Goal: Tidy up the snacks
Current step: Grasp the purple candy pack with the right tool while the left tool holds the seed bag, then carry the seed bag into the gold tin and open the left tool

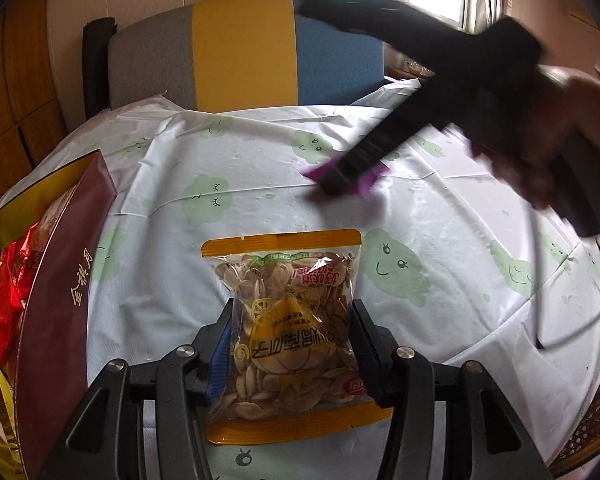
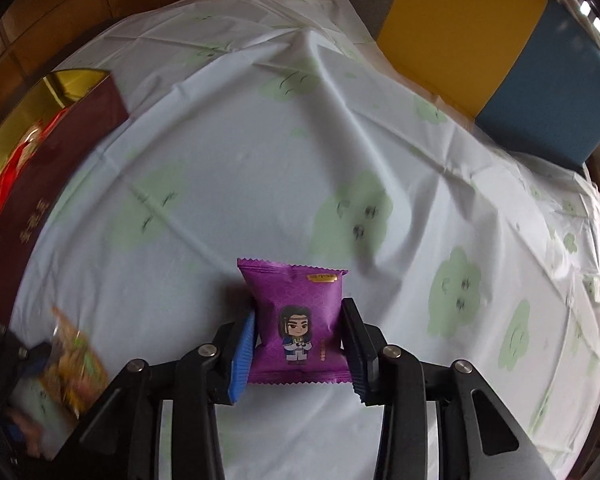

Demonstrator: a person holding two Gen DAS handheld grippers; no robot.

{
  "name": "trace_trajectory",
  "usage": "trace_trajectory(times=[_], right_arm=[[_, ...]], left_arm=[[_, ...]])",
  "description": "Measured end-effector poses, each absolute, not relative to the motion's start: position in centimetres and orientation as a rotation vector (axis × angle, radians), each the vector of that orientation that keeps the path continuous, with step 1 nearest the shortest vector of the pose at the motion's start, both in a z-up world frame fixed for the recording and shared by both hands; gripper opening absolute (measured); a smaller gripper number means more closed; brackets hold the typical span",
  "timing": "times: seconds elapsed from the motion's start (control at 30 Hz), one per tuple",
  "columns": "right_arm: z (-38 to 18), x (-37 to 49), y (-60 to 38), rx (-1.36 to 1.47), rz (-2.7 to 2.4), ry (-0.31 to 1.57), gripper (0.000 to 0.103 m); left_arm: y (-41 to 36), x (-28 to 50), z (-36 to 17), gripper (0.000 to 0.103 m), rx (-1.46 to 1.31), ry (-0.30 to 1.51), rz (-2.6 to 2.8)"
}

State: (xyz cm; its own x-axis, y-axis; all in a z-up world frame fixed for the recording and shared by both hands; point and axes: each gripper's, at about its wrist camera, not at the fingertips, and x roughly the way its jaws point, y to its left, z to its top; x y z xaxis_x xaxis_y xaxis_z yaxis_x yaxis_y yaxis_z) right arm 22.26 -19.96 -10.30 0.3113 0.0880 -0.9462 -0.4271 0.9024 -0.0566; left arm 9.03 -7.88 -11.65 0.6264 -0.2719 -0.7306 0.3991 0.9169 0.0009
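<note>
Between my left gripper [image 1: 292, 344] pads sits the seed bag [image 1: 290, 332], pinched at its sides and held above the tablecloth [image 1: 260, 184], I judge for carrying to the dark red box [image 1: 60, 312] at the left, where red packets already lie. My right gripper [image 2: 300, 340] points steeply down, jaws narrowed onto the smaller purple snack packet [image 2: 296, 320], presumably bound for that box too.
</note>
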Motion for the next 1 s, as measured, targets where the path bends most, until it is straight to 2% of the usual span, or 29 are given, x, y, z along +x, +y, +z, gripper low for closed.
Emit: trace_trajectory(times=[0.23,0.5,0.77,1.0], right_arm=[[-10.4,15.3,-22.4,-0.236,0.335,1.181,0.041],[-10.8,14.0,-23.5,-0.192,0.343,1.151,0.041],[-10.8,13.8,-22.5,-0.249,0.326,1.130,0.041],[-10.9,14.3,-22.1,-0.257,0.324,1.136,0.042]], left_arm=[[-8.1,8.8,-11.7,0.054,0.184,0.800,-0.381],[-8.4,9.2,-10.8,0.049,0.209,0.867,-0.379],[-6.4,7.2,-6.2,0.048,0.138,0.833,-0.409],[0.0,7.9,-2.2,0.048,-0.029,0.822,-0.321]])
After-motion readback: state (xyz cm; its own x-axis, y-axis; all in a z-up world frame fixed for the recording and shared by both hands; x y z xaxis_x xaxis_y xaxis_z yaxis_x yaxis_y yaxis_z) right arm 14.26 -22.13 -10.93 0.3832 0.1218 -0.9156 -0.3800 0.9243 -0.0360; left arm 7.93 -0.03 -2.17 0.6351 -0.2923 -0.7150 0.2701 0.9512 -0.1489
